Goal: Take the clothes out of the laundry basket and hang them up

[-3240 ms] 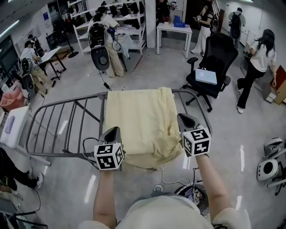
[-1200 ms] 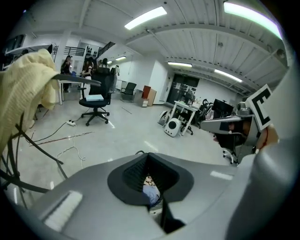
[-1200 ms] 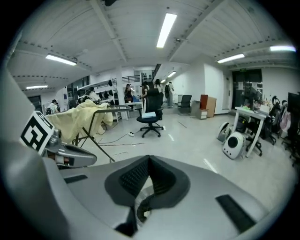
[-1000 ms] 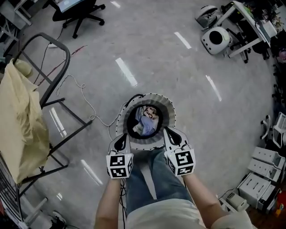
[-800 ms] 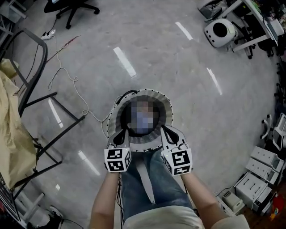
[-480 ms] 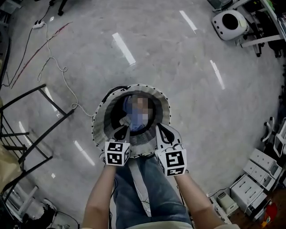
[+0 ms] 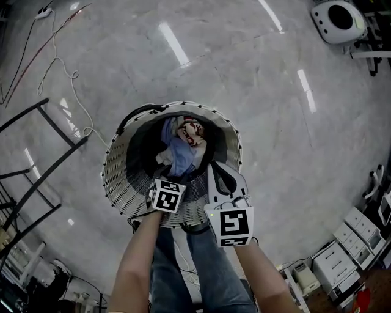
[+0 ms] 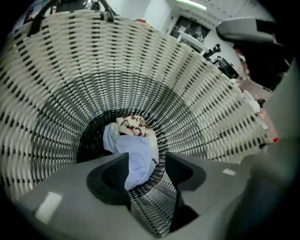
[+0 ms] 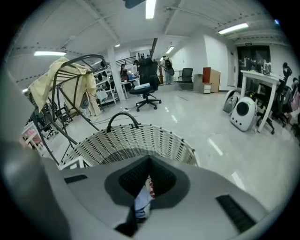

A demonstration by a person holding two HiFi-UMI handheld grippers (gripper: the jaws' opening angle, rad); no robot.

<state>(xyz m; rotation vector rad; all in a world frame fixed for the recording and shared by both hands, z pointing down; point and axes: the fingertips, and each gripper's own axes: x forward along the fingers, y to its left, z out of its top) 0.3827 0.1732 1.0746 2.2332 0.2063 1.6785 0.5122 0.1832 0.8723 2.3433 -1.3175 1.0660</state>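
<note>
The round white wicker laundry basket (image 7: 119, 183) stands on the floor just in front of me. At its bottom lie a light blue garment (image 7: 183, 154) and a red-and-white patterned cloth (image 7: 191, 129). My left gripper (image 7: 164, 178) reaches down inside the basket; its jaws have just been opening. In the left gripper view the left gripper (image 8: 146, 171) is open above the blue garment (image 8: 136, 154), not touching it. My right gripper (image 7: 215, 170) hangs shut and empty over the basket's near rim. The right gripper (image 9: 149, 164) points across the basket (image 9: 136, 136).
A grey drying rack (image 9: 70, 79) with a yellow cloth (image 9: 49, 79) over it stands left of the basket; its legs (image 7: 36, 159) show at the left. A white cable (image 7: 61, 61) lies on the floor. A white round machine (image 7: 339, 18) sits far right.
Both grippers have dropped toward the basket, which now looks larger and nearer. The left gripper has gone down inside it and its jaws have parted. The right gripper stays shut.
</note>
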